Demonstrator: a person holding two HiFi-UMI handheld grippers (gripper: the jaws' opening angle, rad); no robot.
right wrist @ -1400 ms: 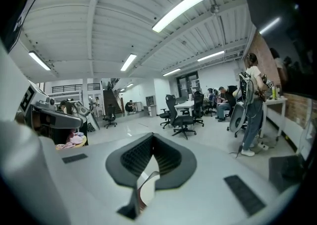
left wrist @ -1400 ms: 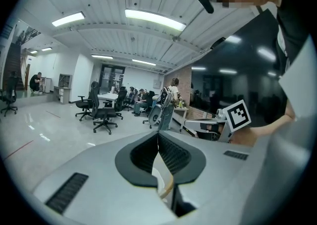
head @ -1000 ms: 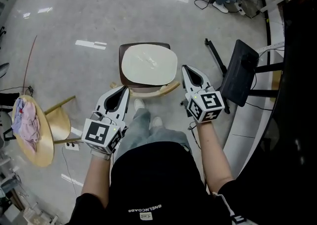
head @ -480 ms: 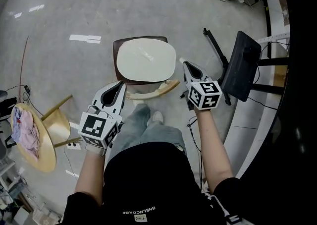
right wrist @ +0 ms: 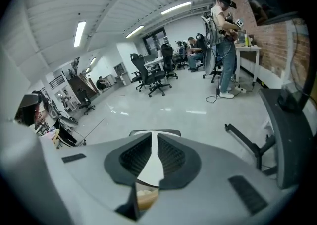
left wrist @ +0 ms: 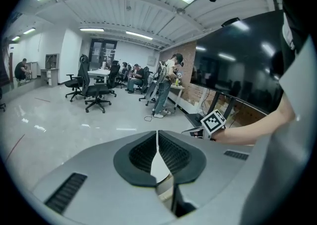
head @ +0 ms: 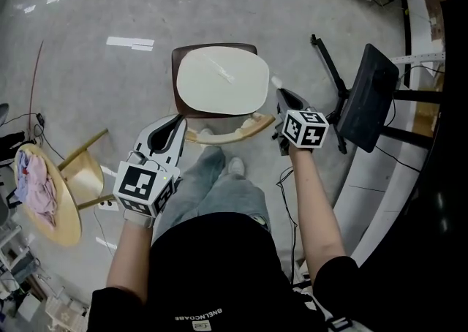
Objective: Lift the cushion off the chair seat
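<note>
Cushion (head: pixel 221 80), cream and rounded, lies flat on the dark brown chair seat (head: pixel 178 54) in the upper middle of the head view and covers nearly all of it. Below it in the frame runs the chair's curved pale wooden backrest (head: pixel 223 134).

The left gripper (head: pixel 178 121) sits at the left end of that backrest, below the cushion's lower left corner. Its own view shows the jaw tips meeting with nothing between them. The right gripper (head: pixel 279 93) is just beside the cushion's lower right edge; no view shows whether it touches. Its jaws stand all but together and grip nothing, and a strip of the cushion shows through the slit between them.

At the right stands a black panel (head: pixel 373 96) on a stand. At the lower left, a round wooden table (head: pixel 67 213) carries a pink cloth (head: pixel 36 180).
</note>
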